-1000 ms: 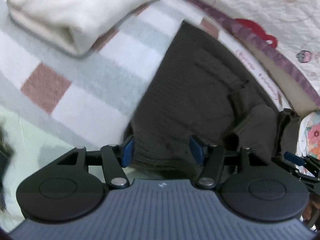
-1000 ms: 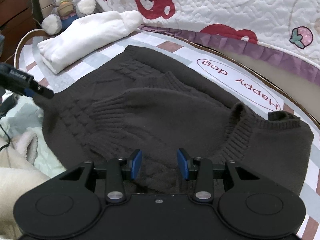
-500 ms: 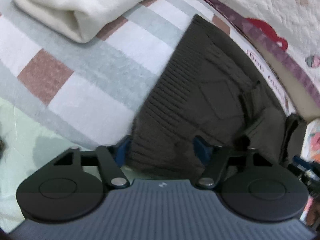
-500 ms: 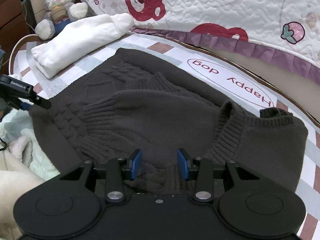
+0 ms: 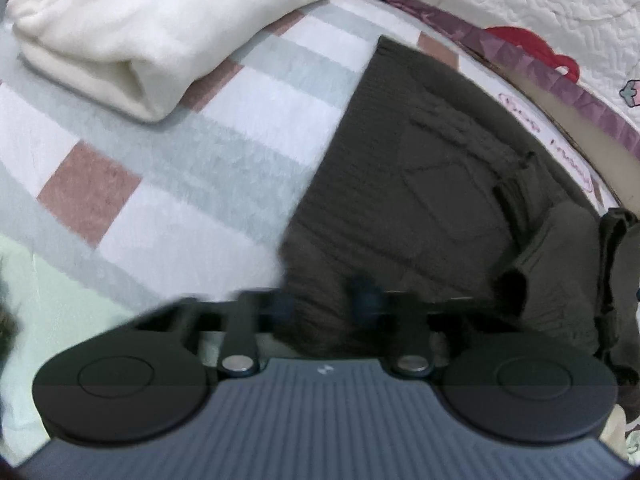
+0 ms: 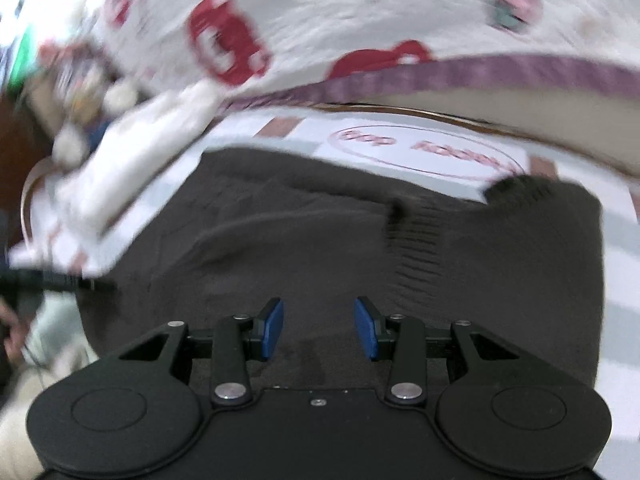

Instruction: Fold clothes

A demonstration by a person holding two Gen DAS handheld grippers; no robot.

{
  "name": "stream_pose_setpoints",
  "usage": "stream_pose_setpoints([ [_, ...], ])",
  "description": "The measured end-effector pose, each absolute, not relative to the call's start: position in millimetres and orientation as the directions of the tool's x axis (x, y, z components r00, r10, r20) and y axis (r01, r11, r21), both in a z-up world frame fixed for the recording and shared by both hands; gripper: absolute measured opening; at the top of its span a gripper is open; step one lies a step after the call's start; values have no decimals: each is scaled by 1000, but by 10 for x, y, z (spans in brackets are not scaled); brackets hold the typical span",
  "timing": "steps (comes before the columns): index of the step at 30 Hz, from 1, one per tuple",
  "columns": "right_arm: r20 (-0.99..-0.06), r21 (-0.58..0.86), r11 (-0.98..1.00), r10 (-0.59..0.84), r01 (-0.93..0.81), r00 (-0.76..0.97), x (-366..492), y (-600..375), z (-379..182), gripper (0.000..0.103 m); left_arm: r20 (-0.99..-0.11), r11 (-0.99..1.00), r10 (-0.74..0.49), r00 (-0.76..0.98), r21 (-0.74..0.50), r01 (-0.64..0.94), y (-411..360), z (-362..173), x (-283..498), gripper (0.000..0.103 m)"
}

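A: What are the jaws doing?

B: The left gripper (image 5: 322, 306) is smeared by blur. Its blue fingers (image 5: 366, 300) sit on either side of a bunch of the dark brown sweater (image 5: 420, 200) at its near corner, with knit filling the gap. Whether they actually pinch it, I cannot tell. The right gripper (image 6: 319, 328) is sharp: its pads (image 6: 271, 328) stand spread apart over the sweater (image 6: 320, 240), with knit showing between them and nothing pinched.

A: And how are the tools posed?

B: Both point forward and down across the bed. The left one comes in at the sweater's hem corner. The right one hangs above the middle of the garment, near its front edge. The background in the right view is streaked with blur.

A: Where does the sweater lie?

B: Spread on a checked blanket (image 5: 208, 152) of white, grey-green and dusty pink squares. In the right view its ribbed collar (image 6: 404, 236) lies beyond the jaws to the right, and a sleeve is folded across the body.

A: What else is around?

B: A folded cream garment (image 5: 160, 28) lies on the blanket, up and left of the sweater and apart from it. Beyond the sweater is an oval printed label (image 6: 424, 152), too blurred to read. Behind that rises a white quilt (image 6: 320, 20) with red bear shapes and a purple border. At the far left of the right view sits a blurred plush toy (image 6: 88, 92), and the left gripper's dark finger (image 6: 52, 280) reaches the sweater's left edge.
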State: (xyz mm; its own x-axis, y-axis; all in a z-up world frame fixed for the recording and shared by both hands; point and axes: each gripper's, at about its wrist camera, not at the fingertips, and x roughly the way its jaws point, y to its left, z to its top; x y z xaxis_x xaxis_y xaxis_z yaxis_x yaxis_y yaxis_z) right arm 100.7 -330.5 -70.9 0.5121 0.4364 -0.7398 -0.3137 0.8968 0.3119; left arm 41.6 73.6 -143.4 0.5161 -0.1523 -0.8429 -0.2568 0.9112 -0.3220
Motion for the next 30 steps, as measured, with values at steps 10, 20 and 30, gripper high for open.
stream_pose_setpoints([
  [10,-694,475,878,410,-52,592,966,-4319,-797,45,-524,842,-516,677,-456,288,-506,-180,926,8],
  [20,-658,528,847,450,-57,604,519,-4855,-901,45,-477,467,-849,225,-481,742,-2886,-120,555,0],
  [30,-642,644,758,462,103,612,384,-5296,-1088,45,-664,645,-701,261,-433,630,-2419,-644,696,3],
])
